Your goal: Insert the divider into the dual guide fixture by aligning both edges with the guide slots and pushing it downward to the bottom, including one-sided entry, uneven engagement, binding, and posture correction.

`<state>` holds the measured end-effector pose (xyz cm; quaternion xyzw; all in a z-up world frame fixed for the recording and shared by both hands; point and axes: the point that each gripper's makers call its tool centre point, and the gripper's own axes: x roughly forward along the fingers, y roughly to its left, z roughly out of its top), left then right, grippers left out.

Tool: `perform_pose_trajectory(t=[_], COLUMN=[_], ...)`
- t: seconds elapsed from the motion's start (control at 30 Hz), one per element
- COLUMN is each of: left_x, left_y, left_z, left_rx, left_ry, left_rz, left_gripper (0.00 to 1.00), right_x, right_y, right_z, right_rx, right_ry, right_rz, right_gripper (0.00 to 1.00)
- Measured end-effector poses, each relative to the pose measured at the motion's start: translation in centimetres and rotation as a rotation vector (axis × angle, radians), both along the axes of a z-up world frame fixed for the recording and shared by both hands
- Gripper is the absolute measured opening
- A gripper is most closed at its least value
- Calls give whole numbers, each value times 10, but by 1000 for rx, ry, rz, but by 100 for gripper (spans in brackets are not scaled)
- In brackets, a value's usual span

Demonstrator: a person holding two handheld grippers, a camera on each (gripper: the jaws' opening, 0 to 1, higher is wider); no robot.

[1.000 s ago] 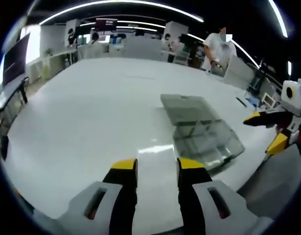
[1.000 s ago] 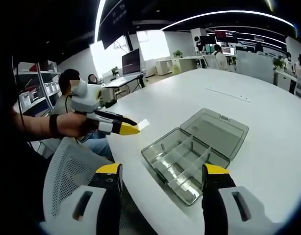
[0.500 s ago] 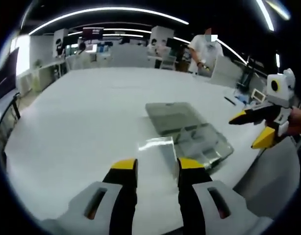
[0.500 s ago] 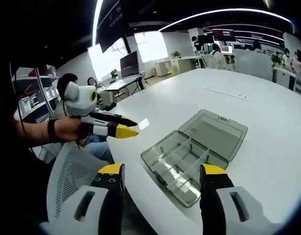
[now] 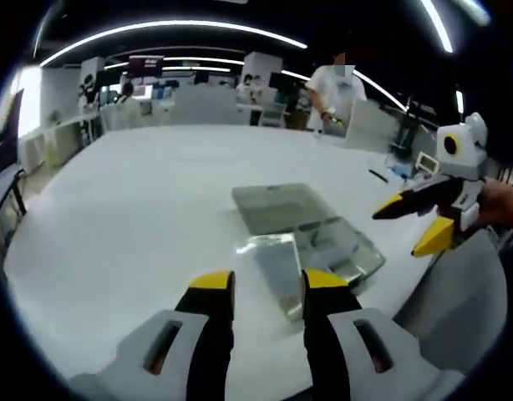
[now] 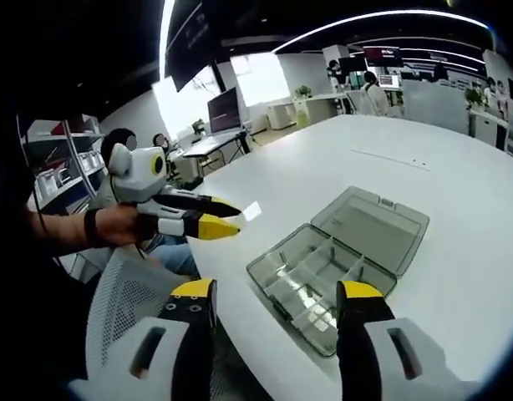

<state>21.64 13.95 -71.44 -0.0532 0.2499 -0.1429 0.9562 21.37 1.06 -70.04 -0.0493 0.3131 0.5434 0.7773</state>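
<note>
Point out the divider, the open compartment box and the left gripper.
divider (image 5: 277, 261): left gripper view, middle of the clear sheet.
compartment box (image 6: 315, 288): right gripper view, its divided tray.
left gripper (image 6: 223, 217): right gripper view, at its yellow fingertips.

open box (image 6: 340, 259), bare table (image 6: 457, 175) beyond

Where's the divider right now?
The divider is clamped in the left gripper, held above the table just short of the open box, as the left gripper view shows.
</note>
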Motion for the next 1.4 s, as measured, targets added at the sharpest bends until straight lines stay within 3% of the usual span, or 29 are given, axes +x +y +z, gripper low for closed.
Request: perform_pose_trajectory(t=[0.23, 0.73, 1.4], left_x=[1, 1, -2], left_y=[-6, -36, -51], left_z=[5, 25, 34], left_rx=[-2, -2, 32], left_ry=[-13, -94, -133], left_rz=[-16, -144, -203], left_gripper=[30, 30, 30], right_x=[-1, 5, 10], right_y=[0, -1, 3], right_z=[0, 11, 17], right_rx=[0, 34, 111], right_ry=[3, 28, 146], right_rz=[-1, -26, -64], right_gripper=[53, 45, 37])
